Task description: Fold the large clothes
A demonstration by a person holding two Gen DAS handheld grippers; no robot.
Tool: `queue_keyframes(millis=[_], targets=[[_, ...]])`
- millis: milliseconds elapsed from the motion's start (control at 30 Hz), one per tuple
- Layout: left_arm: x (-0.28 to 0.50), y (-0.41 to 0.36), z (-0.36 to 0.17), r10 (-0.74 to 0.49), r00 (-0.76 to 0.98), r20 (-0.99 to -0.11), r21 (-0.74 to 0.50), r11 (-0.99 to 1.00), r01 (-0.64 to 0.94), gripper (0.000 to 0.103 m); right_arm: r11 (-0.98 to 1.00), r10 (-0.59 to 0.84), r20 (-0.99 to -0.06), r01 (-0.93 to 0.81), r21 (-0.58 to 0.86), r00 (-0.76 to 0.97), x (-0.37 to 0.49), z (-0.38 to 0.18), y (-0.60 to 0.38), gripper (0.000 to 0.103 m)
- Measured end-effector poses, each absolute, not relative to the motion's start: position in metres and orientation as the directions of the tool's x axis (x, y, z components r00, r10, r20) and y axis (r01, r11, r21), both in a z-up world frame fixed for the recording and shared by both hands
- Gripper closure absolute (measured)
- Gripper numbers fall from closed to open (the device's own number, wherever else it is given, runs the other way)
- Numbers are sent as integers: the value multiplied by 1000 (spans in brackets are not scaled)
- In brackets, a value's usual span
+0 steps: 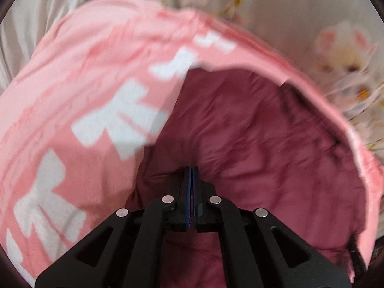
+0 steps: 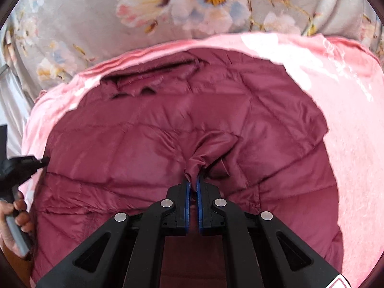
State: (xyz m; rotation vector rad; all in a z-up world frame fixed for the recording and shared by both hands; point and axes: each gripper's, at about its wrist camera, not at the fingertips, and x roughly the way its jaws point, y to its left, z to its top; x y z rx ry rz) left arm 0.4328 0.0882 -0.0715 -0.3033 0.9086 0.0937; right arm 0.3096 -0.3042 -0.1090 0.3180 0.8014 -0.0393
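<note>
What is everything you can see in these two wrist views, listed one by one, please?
Quilted jacket: one, dark maroon, lying on the pink blanket.
Pink blanket: one, pink with white lettering, under and around the jacket.
Floral cover: one, grey with pale flowers, beneath the blanket.
Right tongs: black with blue pads, shut on a pinch of jacket fabric.
Left tongs: black with blue pads, shut over the jacket; nothing visibly between the pads.
Hand: one, left edge of the right view, gripping a grey handle.

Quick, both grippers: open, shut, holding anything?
Left gripper: shut; whether it pinches the jacket cannot be told.
Right gripper: shut on a jacket fold.
</note>
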Motion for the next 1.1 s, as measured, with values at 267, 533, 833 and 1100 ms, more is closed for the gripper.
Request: queue_keyframes(millis=[267,533,833,1100], targets=[[422,79,-84,46,639,-768,-104,975,-196,103,921,96,-678,193,339,728,286,-100,-317,89],[404,81,-64,32,670,-742,-147,967,-208,103,951,29,-592,161,265,805,276,-53,-306,84],[414,38,-64,-63,629,-775,-134,989,-66,103,975,81,-707,92,203,702,318,-98,-270,85],[405,28,-85,5,639,-769,-30,999,-44,103,970,100,-728,98,224,678,316,-113,-271,90]])
